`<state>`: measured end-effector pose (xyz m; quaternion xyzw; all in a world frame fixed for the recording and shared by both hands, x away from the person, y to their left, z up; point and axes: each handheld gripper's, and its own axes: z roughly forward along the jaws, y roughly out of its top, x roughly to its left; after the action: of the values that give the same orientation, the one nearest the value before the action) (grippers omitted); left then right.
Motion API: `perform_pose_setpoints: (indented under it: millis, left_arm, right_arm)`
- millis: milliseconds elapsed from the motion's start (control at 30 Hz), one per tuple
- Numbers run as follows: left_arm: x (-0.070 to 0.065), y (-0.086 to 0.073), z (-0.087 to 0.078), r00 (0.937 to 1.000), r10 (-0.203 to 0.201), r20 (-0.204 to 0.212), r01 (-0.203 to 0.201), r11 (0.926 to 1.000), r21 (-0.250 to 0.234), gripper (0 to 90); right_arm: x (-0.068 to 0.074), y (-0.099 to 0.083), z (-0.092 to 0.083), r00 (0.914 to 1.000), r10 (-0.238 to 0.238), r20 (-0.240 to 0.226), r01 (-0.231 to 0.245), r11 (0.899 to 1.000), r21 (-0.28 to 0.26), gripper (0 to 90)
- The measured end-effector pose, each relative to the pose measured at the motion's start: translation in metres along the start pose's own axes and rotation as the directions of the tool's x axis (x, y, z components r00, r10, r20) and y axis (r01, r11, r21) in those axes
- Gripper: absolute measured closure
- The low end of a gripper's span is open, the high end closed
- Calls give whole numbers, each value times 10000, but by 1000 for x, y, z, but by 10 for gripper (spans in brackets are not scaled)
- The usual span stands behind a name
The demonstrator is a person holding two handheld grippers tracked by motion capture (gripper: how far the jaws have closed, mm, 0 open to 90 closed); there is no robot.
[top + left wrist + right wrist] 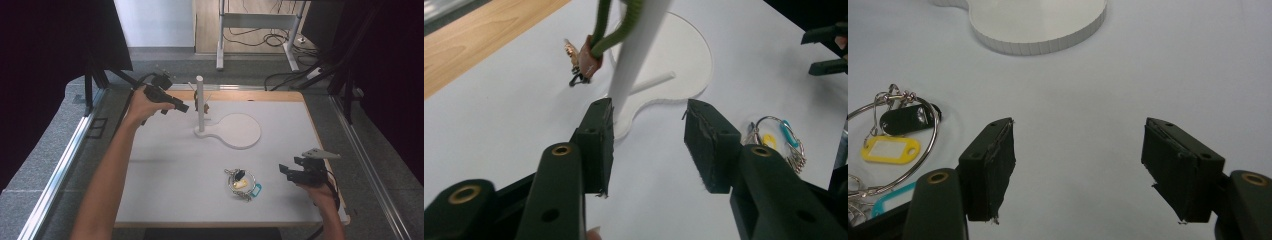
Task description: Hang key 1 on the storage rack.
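The key ring (242, 183), a wire loop carrying black, yellow and blue tags, lay near the desk's (165, 190) near edge, just left of the right tool (294, 167), whose jaws stood wide and empty. It looked light, loose and jangly, likely to slide; the wire loop itself seemed the surest hold. The left tool (182, 106), jaws also apart and empty, hovered beside the white post (200, 102) of the stand (240, 131), where a small brown charm (588, 57) hung. Bare desk lay between ring and stand.
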<state>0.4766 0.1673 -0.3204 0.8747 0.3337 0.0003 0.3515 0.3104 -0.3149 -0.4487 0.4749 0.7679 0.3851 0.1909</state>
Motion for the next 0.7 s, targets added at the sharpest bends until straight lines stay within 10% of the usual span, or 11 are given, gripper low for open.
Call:
perform_pose_setpoints:
  millis: [367,700]
  left_arm:
    - [-48,-30,-13,9972,659,-344,-666,9976,-201,476]
    - [-67,-73,-11,9975,490,-518,-500,9986,-168,454]
  right_arm:
    - [1,-1,-7,9999,-91,-108,90,9999,-116,304]
    - [5,0,-7,9996,-189,-216,186,9997,-141,303]
